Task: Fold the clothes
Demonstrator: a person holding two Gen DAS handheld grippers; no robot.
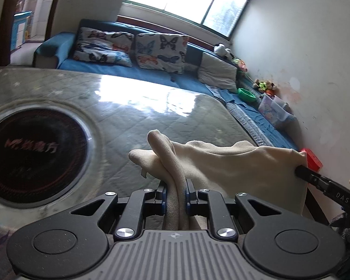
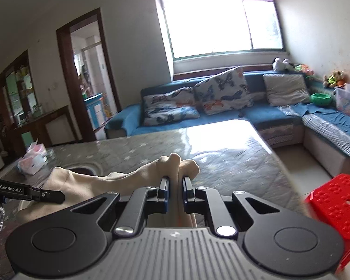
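Both grippers are up off the table (image 1: 58, 88) here, and the cream garment (image 1: 221, 161) is strung between them. The left gripper (image 1: 176, 189) has its jaws narrowed right down on a thick bunched roll of the cloth, with a lump of it poking out just past the fingertips. The right gripper (image 2: 175, 184) is pinched almost closed on a thinner fold, two little knobs of fabric sticking up ahead of its tips. The risk, as I read it: that right-hand bite looks shallow, only the edge of the garment, so a sharp tug apart could pull it free and drop that corner. On the left, a rolled wad rather than a flat edge is clamped, so the fold may come out lumpy or twisted. The cloth sags below and between the grippers; lowered unevenly, it could drag across the table and crease.
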